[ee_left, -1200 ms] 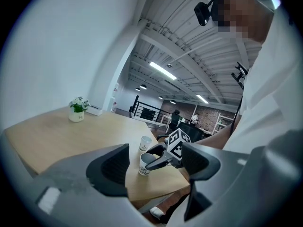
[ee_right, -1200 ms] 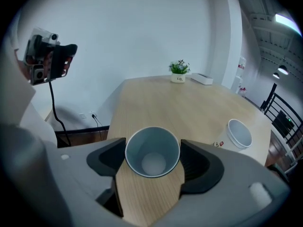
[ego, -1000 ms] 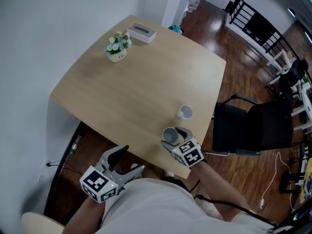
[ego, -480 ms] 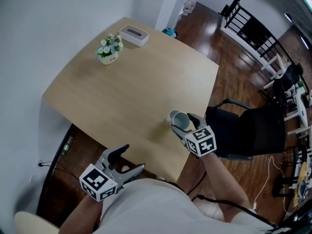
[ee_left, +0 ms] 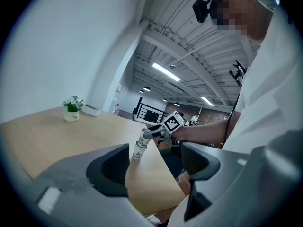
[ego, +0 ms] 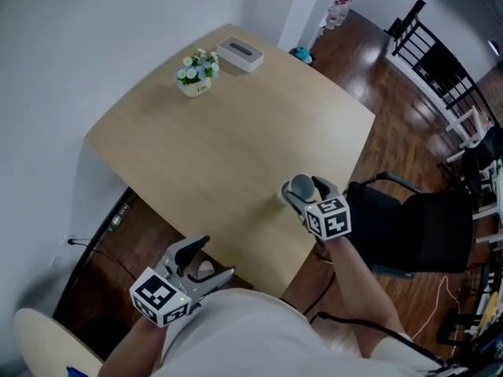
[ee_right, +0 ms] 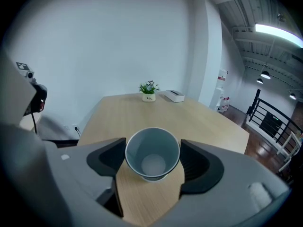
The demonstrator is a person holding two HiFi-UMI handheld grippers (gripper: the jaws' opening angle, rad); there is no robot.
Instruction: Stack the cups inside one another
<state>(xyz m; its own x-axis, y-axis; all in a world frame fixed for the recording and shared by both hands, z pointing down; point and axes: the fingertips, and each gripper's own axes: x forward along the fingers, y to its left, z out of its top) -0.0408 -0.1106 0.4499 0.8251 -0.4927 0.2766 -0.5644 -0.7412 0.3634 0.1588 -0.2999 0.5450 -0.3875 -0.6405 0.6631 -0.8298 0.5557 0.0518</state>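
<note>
My right gripper (ego: 303, 192) is shut on a grey-lined paper cup (ego: 302, 184), held upright near the table's right front edge. In the right gripper view the cup (ee_right: 152, 153) fills the gap between the jaws, its mouth facing the camera. The left gripper view shows this held cup (ee_left: 144, 136) sitting in the mouth of a second white cup (ee_left: 138, 151) that stands on the table (ego: 236, 124). The head view hides the lower cup under the held one. My left gripper (ego: 203, 262) hangs open and empty below the table's front edge, close to my body.
A small pot of white flowers (ego: 196, 73) and a white box (ego: 240, 53) sit at the table's far corner. A black office chair (ego: 416, 226) stands right of the table. A pale round stool (ego: 39, 344) is at the lower left. A white wall runs along the left.
My right gripper has lifted its cup from near the front edge and carried it away from me, over onto the second cup. The left gripper has stayed put.
</note>
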